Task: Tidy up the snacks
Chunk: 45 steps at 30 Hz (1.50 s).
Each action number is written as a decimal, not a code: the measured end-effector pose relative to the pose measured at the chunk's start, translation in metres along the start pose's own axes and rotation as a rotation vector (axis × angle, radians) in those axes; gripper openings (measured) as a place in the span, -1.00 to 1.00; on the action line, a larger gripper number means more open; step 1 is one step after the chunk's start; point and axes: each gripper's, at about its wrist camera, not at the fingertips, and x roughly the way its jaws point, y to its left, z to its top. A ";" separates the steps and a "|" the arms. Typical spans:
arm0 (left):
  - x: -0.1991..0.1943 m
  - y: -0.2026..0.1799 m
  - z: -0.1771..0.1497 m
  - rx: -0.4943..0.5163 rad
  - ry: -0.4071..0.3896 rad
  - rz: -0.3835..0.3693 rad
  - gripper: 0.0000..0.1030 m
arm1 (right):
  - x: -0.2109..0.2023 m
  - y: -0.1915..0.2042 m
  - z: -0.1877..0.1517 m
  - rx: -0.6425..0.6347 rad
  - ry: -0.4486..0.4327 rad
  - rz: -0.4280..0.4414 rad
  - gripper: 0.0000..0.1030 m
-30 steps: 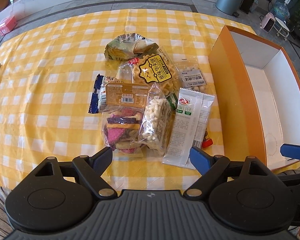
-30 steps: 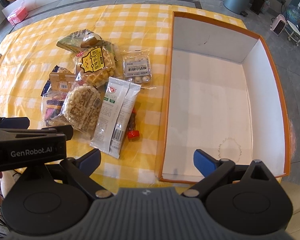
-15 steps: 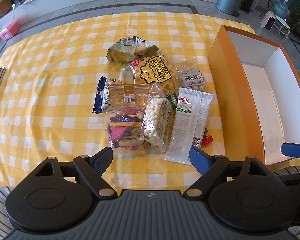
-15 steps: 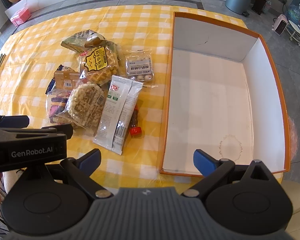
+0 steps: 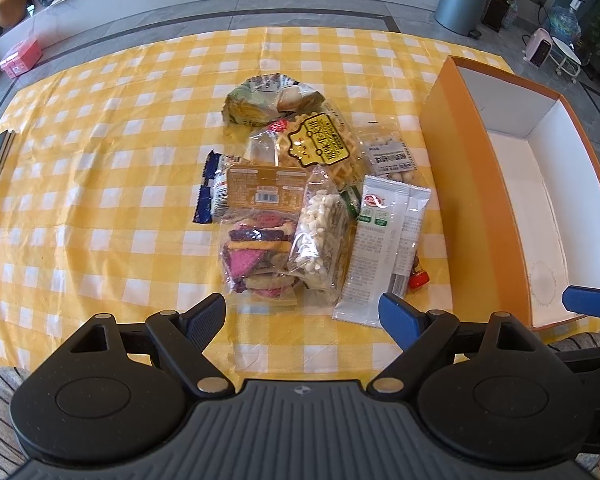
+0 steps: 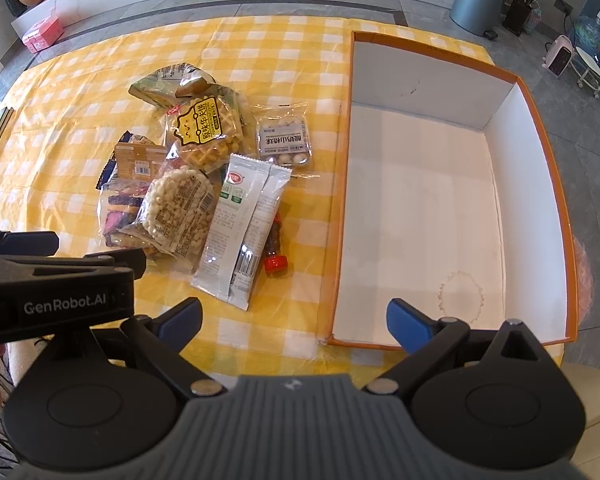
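Your left gripper (image 5: 302, 312) and right gripper (image 6: 294, 318) hover with jaws spread wide, empty. Ahead of the left jaws lies the snack pile (image 5: 300, 196); the orange box (image 6: 452, 208) sits ahead of the right. These packets look light, crinkly and crushable, so pinch a sealed edge.

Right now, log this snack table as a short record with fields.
surface: yellow checked tablecloth
snacks: pile of packets, all on the cloth, left of the box
nearest the box: white sachets, small red-capped bottle
box: orange box, white inside, nothing in it
left hand-held gripper: open, holding nothing
right hand-held gripper: open, holding nothing
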 end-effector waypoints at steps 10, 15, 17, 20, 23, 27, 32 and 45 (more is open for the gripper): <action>-0.003 0.040 -0.004 -0.057 -0.009 -0.015 0.96 | 0.005 0.031 0.003 -0.080 -0.049 0.036 0.88; -0.007 0.068 -0.005 -0.106 -0.030 -0.010 0.96 | 0.015 0.049 0.006 -0.089 -0.074 0.043 0.88; -0.005 0.077 -0.006 -0.117 -0.027 -0.004 0.96 | 0.020 0.055 0.008 -0.070 -0.077 0.041 0.88; -0.003 0.092 -0.007 -0.151 -0.028 0.001 0.96 | 0.025 0.060 0.011 -0.032 -0.080 0.072 0.88; -0.001 0.107 -0.008 -0.183 -0.015 0.001 0.96 | 0.031 0.068 0.012 -0.020 -0.077 0.093 0.88; -0.004 0.124 -0.014 -0.194 -0.033 0.016 0.96 | 0.036 0.070 0.016 0.025 -0.087 0.087 0.88; 0.007 0.138 -0.019 -0.243 0.024 0.002 0.96 | 0.047 0.074 0.033 0.138 -0.079 0.081 0.80; 0.013 0.142 -0.022 -0.219 0.067 -0.009 0.96 | 0.078 0.099 0.059 0.029 0.015 -0.033 0.22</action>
